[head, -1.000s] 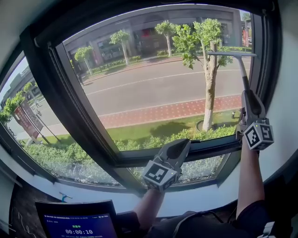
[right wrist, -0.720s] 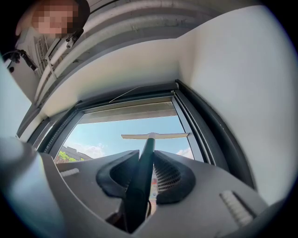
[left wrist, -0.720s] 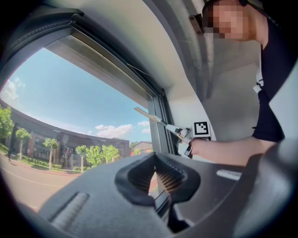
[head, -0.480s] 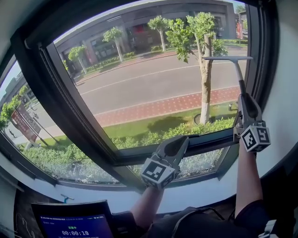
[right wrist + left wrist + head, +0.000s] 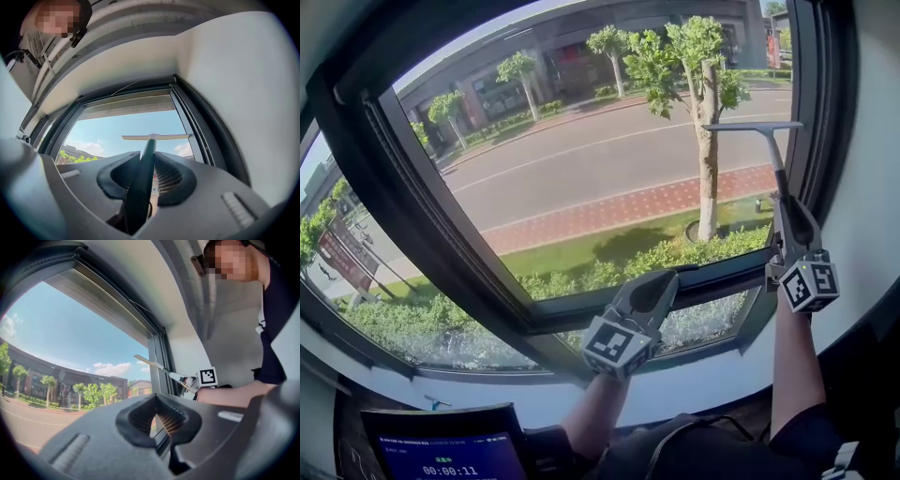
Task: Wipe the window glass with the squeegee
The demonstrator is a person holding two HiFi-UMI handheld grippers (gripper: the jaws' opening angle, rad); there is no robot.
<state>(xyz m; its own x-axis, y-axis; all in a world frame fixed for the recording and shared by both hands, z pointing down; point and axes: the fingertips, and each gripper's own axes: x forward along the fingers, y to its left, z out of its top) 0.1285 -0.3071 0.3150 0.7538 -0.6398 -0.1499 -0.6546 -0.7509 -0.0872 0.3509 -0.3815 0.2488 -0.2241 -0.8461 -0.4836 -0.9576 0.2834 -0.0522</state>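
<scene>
the right hand-held gripper [image 5: 788,217] is clamped on the squeegee [image 5: 754,126] handle, with the blade above it at the window glass [image 5: 581,178], near the right frame. hold the blade level and press evenly. the left hand-held gripper [image 5: 653,289], lower down, is closed and empty.

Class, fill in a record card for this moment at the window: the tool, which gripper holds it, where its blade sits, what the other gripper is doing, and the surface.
Tool: slim dark-handled squeegee with a pale straight blade
Held by: right gripper, jaws shut on the handle
Blade: level, high on the right of the pane, close to the dark window frame
Other gripper: left gripper, jaws together, nothing in them, held lower than the squeegee
Surface: large window glass
</scene>
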